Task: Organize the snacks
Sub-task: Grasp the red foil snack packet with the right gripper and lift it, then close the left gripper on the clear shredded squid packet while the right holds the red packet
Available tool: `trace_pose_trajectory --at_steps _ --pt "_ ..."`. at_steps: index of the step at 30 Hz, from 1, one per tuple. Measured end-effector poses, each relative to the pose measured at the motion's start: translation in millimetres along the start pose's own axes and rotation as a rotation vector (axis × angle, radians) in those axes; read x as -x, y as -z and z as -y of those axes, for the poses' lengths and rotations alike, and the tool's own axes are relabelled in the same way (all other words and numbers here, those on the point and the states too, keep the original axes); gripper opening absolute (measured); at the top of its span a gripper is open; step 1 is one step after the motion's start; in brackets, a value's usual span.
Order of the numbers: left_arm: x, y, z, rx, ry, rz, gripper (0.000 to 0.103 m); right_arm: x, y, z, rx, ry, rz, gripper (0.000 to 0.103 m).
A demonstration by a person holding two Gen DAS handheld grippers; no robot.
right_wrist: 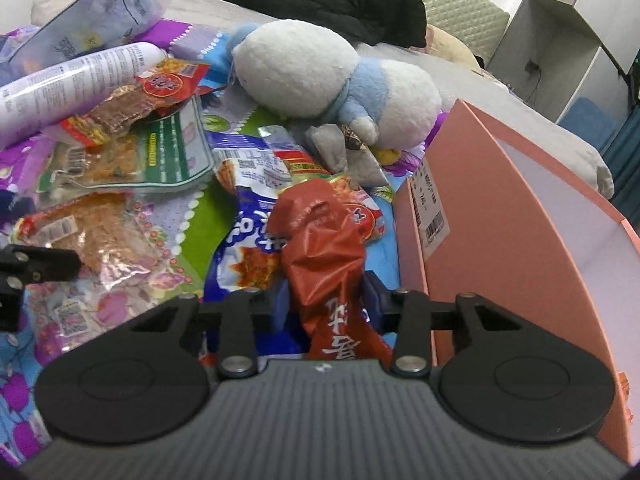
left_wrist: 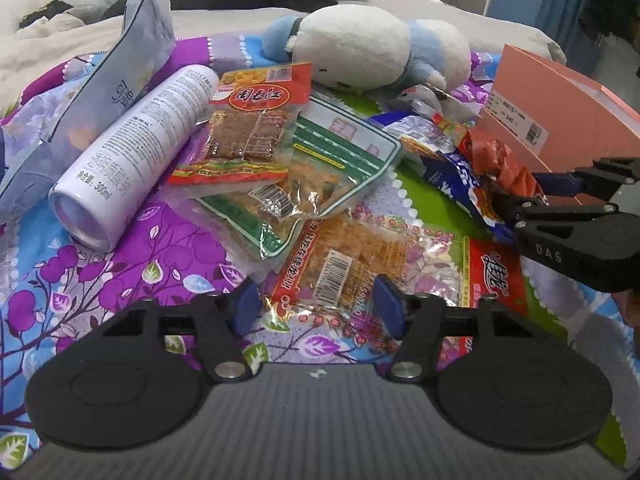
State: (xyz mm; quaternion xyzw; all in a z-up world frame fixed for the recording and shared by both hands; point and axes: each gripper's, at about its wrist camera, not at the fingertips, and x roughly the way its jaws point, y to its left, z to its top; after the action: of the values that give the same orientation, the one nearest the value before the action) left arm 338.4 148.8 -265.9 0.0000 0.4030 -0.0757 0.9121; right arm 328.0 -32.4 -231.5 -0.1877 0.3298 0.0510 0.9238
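Note:
Snack packets lie in a heap on a flowered cloth (left_wrist: 120, 264). My right gripper (right_wrist: 326, 304) is shut on a crumpled red snack bag (right_wrist: 320, 240) and holds it next to the open pink box (right_wrist: 500, 216); it also shows in the left wrist view (left_wrist: 516, 196) with the red bag (left_wrist: 500, 160). My left gripper (left_wrist: 316, 304) is open above a clear packet with a barcode (left_wrist: 352, 256), touching nothing. A blue snack bag (right_wrist: 244, 216), a green-edged packet (left_wrist: 320, 160) and a red-labelled packet (left_wrist: 248, 128) lie in the pile.
A white spray can (left_wrist: 132, 156) lies on its side at the left. A pale blue pouch (left_wrist: 132, 60) stands behind it. A white and blue plush toy (left_wrist: 368, 48) lies at the back. The pink box (left_wrist: 560, 120) stands at the right.

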Motion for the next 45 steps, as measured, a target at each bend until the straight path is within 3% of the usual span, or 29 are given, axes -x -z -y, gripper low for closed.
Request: trace_pose_trajectory --at_steps 7,12,32,39,45 --pt "12.4 7.5 1.0 0.049 0.013 -0.003 0.043 20.8 3.3 -6.6 0.013 -0.041 0.014 0.04" --pt "26.1 15.1 2.9 0.093 0.032 -0.011 0.038 43.5 7.9 -8.2 0.023 -0.067 0.022 0.04" --pt "134.4 95.9 16.5 0.305 -0.06 -0.004 0.037 140.0 50.8 6.5 0.02 -0.18 0.03 0.04" --pt "159.4 119.0 24.8 0.359 -0.118 -0.015 0.037 161.0 65.1 15.7 -0.041 -0.27 -0.054 0.04" --pt "166.0 136.7 24.7 0.428 -0.08 -0.039 0.039 167.1 82.0 12.2 -0.06 -0.295 -0.086 0.039"
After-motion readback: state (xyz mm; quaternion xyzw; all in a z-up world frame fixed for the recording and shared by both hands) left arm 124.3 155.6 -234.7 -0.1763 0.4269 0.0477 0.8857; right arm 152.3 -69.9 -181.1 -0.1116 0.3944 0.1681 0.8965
